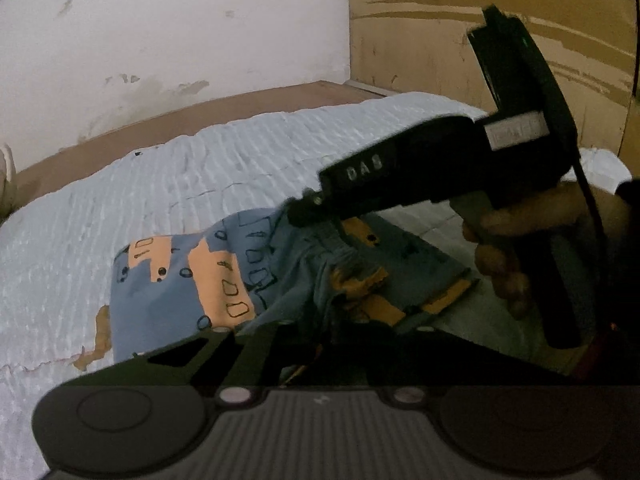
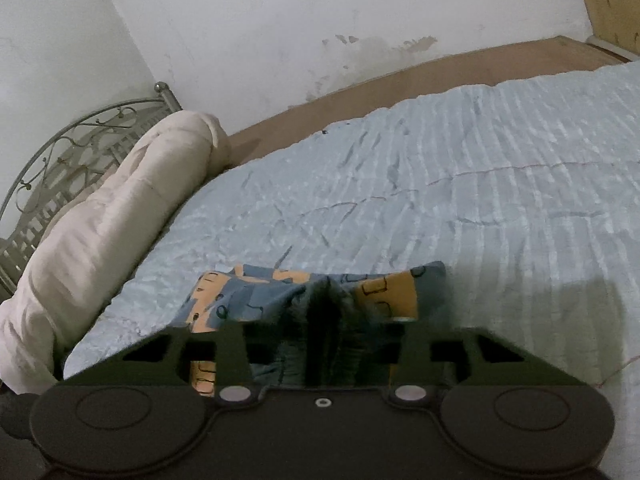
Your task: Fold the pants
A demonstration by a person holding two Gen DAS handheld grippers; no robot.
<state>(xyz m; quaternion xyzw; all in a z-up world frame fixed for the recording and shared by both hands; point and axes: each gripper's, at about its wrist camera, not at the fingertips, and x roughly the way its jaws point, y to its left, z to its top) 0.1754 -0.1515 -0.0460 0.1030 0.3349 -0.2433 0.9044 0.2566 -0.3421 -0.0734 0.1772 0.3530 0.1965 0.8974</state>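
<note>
We pinch the pants (image 2: 320,300) in our right gripper (image 2: 326,332) to carry the fold, our left gripper (image 1: 296,344) unreadable.

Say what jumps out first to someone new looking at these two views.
The blue and orange patterned pants stand out, bunched on the pale blue bedspread. In the left wrist view the right gripper reaches down onto the cloth from the right, with the hand holding it. A rolled cream blanket lies by the metal headboard.

Bare bedspread (image 2: 460,184) lies open beyond the pants (image 2: 256,292); a rolled quilt (image 2: 120,216) blocks its left edge.
</note>
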